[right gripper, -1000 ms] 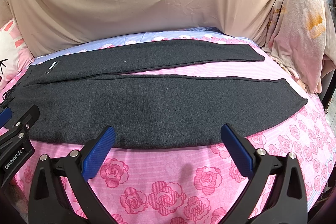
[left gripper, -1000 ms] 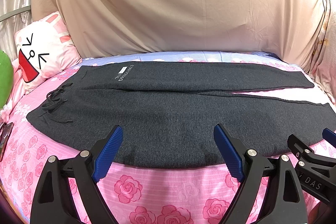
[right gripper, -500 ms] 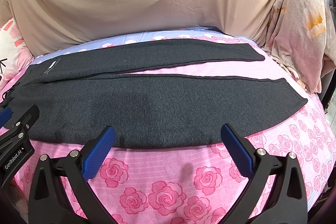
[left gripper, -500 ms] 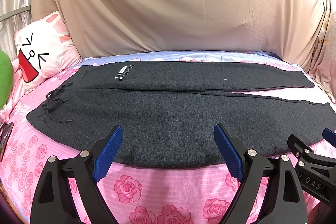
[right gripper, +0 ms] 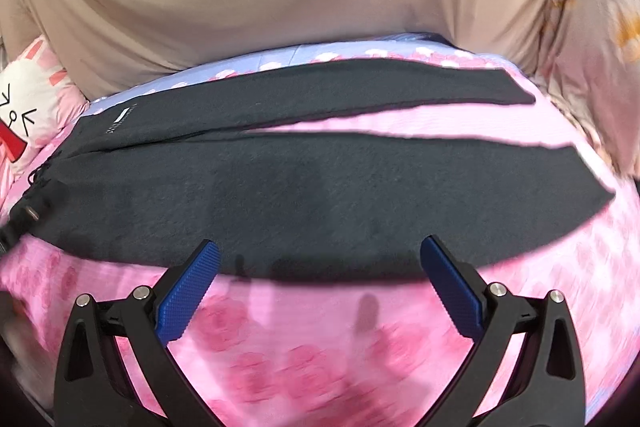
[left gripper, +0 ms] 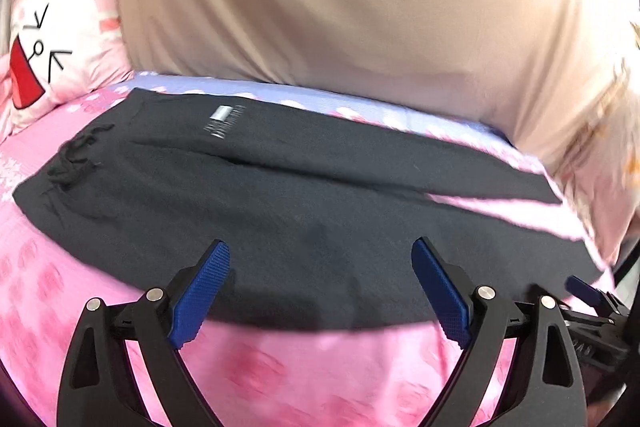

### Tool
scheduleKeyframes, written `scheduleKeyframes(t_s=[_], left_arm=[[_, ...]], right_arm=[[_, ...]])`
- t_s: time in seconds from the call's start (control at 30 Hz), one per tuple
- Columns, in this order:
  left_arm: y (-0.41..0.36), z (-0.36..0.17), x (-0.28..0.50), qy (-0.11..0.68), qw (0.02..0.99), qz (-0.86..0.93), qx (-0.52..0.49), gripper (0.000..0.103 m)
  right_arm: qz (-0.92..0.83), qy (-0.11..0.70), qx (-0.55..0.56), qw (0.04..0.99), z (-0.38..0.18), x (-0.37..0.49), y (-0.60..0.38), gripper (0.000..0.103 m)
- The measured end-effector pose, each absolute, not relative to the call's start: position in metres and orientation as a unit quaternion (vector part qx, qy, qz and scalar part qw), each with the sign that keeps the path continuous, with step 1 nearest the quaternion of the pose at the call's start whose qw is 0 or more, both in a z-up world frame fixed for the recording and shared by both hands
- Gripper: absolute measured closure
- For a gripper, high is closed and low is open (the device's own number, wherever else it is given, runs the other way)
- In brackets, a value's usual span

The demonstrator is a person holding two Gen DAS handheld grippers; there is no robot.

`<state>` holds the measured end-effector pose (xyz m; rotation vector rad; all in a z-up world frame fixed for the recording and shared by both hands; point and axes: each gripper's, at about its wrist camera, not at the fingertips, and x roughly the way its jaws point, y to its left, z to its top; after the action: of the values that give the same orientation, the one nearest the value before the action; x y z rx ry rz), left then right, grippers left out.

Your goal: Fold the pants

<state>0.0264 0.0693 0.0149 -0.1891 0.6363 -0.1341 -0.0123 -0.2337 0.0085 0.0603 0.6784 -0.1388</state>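
Dark grey pants (left gripper: 304, 211) (right gripper: 304, 187) lie flat across a pink rose-print bed, waistband and drawstring at the left, both legs running right with a strip of sheet between them. My left gripper (left gripper: 320, 287) is open above the near edge of the near leg, toward the waist half. My right gripper (right gripper: 320, 279) is open over the same near edge, further toward the cuffs. Nothing is between either pair of blue pads. The right gripper's tip (left gripper: 588, 293) shows at the lower right of the left wrist view.
A tall beige-covered mass (left gripper: 360, 7) rises behind the bed. A white cartoon-rabbit pillow (left gripper: 52, 55) lies at the far left. A pale floral blanket (right gripper: 592, 47) hangs at the right. The pink sheet (right gripper: 320, 339) runs between pants and grippers.
Both views are now blurred and tilted: both grippers have moved forward toward the pants' near edge. The pants lie as before, and both grippers stay open.
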Motion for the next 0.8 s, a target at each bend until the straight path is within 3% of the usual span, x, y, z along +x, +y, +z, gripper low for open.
scheduleKeyframes(t_s=[0.2,0.47,0.67,0.8], left_arm=[[0.189,0.045,0.131,0.355,0.922,-0.007,-0.155,0.013],[0.335,0.011,0.274,0.431,0.859,0.134,-0.241,0.013],[0.369,-0.026,0.326,0.47,0.827,0.156,-0.268,0.013],[0.361,-0.029,0.344,0.473,0.839,0.157,-0.218,0.014]], right_arm=[[-0.137,0.34,0.017,0.93,0.013,0.062,-0.349,0.005],[-0.206,0.385,0.127,0.891,0.014,0.178,-0.486,0.005],[-0.229,0.414,0.19,0.86,-0.005,0.233,-0.526,0.005],[-0.23,0.434,0.201,0.848,-0.02,0.254,-0.527,0.005]])
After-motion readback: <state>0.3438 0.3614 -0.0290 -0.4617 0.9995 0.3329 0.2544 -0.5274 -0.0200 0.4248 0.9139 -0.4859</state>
